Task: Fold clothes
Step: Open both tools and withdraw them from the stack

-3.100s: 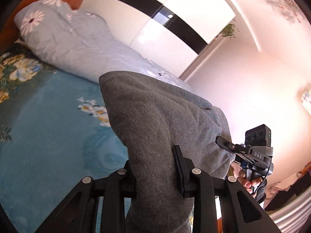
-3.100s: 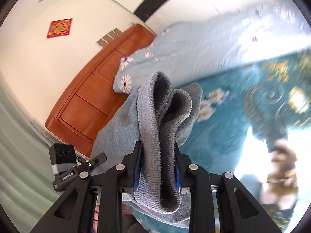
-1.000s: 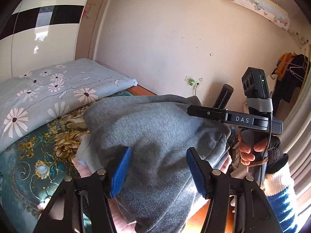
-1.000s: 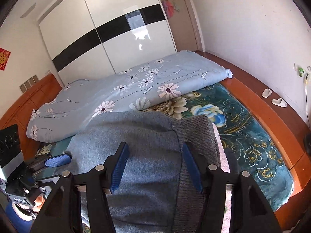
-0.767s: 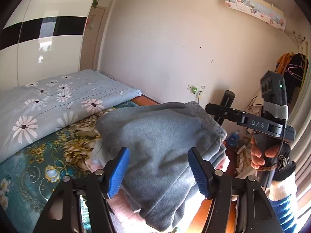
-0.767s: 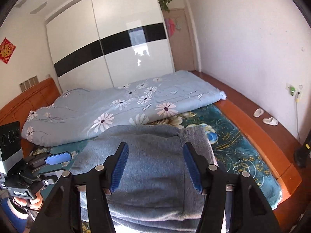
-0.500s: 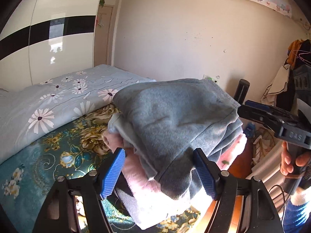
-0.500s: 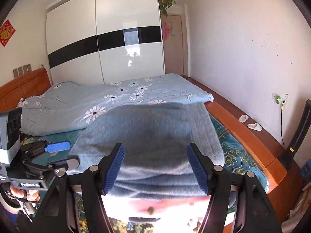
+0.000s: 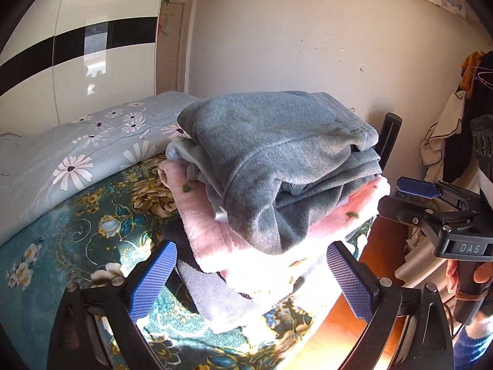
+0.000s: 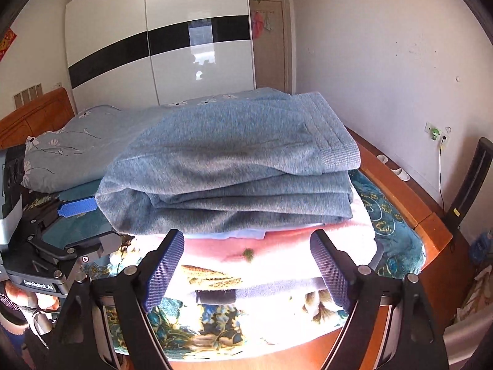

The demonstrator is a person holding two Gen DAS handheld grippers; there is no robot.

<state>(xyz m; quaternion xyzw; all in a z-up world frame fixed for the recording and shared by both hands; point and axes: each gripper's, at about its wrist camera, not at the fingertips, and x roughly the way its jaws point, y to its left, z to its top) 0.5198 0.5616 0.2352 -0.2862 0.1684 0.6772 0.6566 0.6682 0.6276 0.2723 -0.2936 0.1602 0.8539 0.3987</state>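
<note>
On top of the stack at the foot corner of the bed sits the folded grey sweater (image 9: 277, 160), and I see it from both wrists. Under it I make out a thin pale blue layer (image 10: 243, 233), then a pink fleece garment (image 9: 209, 231), then a lavender piece (image 9: 212, 296) lowest down, all resting on the teal floral bedspread (image 9: 77, 234). From my right wrist view the sweater's (image 10: 234, 160) long axis runs left to right across the frame, with the ribbed hem (image 10: 336, 151) at the right end, toward the wooden bed frame (image 10: 409, 212) and the wall. The folded layers face me as stacked edges. From my left wrist view the ribbed end points up and right, and a rounded fold hangs a little over the pink layer on the near side.

My left gripper (image 9: 251, 277) is spread wide, its blue pads (image 9: 152, 277) to either side of the stack's lower part, gripping nothing. My right gripper (image 10: 248, 268) is likewise released, pads (image 10: 163, 265) wide apart in front of the pink layer and holding nothing. Each gripper shows at the edge of the other's view, near the pile.

Behind the stack a daisy-print duvet (image 9: 80, 157) lies along the bed, with the black-banded wardrobe (image 10: 160, 49) beyond.
</note>
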